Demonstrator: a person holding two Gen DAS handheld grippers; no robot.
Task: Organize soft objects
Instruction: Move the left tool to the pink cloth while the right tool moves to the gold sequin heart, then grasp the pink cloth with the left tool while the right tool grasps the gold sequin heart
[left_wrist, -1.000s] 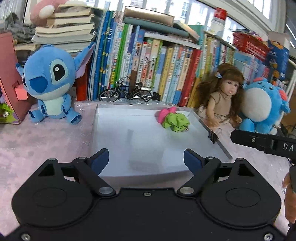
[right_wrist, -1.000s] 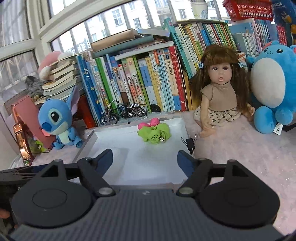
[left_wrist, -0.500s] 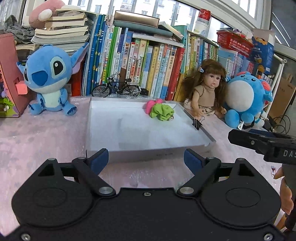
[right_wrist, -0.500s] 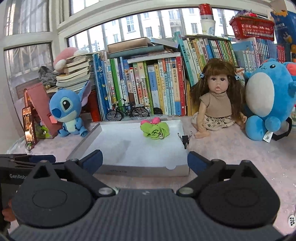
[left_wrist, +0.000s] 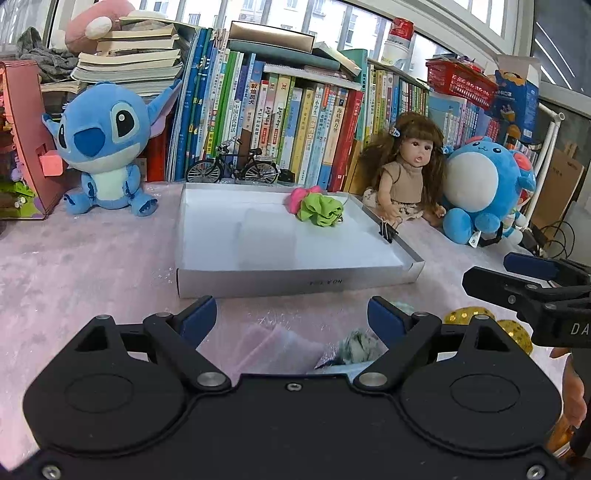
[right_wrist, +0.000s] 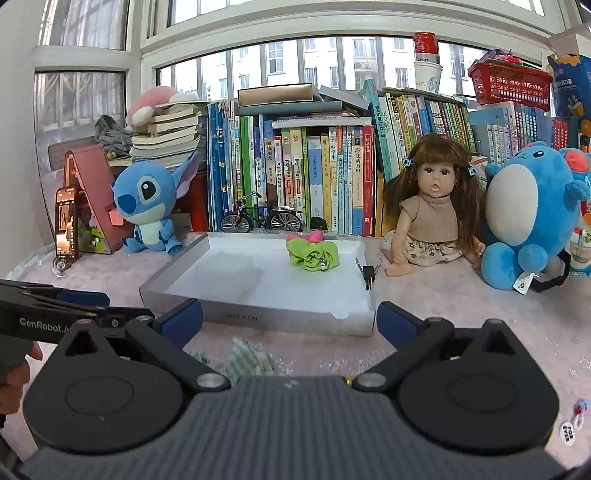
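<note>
My left gripper (left_wrist: 291, 319) and right gripper (right_wrist: 289, 319) gape empty. Mid-frame, the white tray (left_wrist: 295, 282) holds green (left_wrist: 320, 211) and pink scrunchies (left_wrist: 295, 194); a doll (left_wrist: 408, 173) sits right.

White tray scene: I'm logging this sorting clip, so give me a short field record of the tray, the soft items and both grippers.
tray: white tray, open, on the pink cloth
in tray: green scrunchie and pink scrunchie, far right corner
tray rim: black binder clip on right edge
loose items: striped scrunchie and gold sequin scrunchie in front of tray
left gripper: open, empty
right gripper: open, empty
</note>
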